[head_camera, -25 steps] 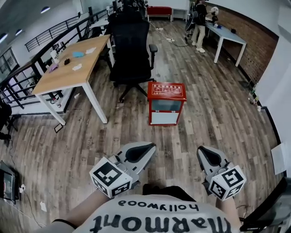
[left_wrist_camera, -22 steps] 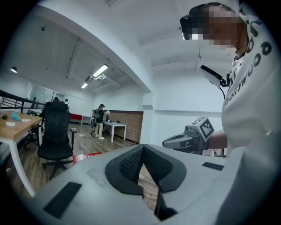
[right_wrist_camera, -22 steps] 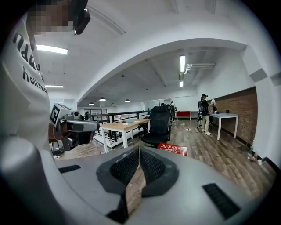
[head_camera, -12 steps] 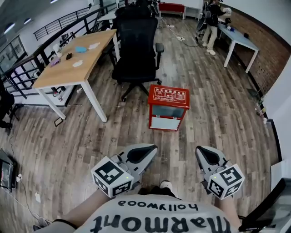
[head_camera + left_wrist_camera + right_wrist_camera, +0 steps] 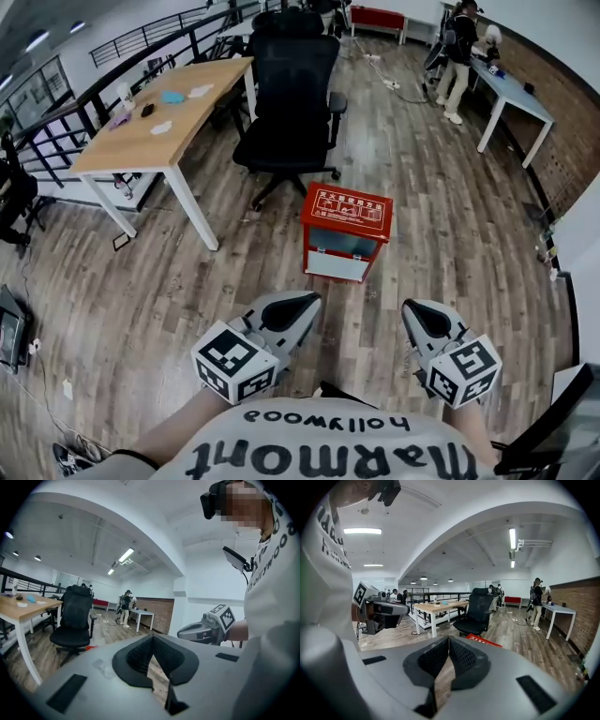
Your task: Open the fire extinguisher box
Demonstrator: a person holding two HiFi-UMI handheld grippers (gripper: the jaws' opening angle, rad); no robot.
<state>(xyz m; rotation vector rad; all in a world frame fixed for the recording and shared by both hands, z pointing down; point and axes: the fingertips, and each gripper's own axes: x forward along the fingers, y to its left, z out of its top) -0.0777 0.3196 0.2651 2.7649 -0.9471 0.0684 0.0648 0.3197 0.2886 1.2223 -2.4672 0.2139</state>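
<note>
The red fire extinguisher box (image 5: 345, 232) stood on the wooden floor (image 5: 450, 244) near the black office chair (image 5: 291, 103), well apart from both grippers. The left gripper (image 5: 300, 304) and right gripper (image 5: 418, 315) each had their fingers pressed together, holding nothing.

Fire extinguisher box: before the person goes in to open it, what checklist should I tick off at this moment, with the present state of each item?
1. Fire extinguisher box upright on the floor, red lid down: ok.
2. Left gripper empty, jaws together: ok.
3. Right gripper empty, jaws together: ok.
4. Grippers at the box: not ok; both are held well short of it, touching nothing.
5. Way to the box: ok; only floor lies between, and the office chair stands behind it.
6. Latch or handle found: cannot tell; too small in the head view.
</note>
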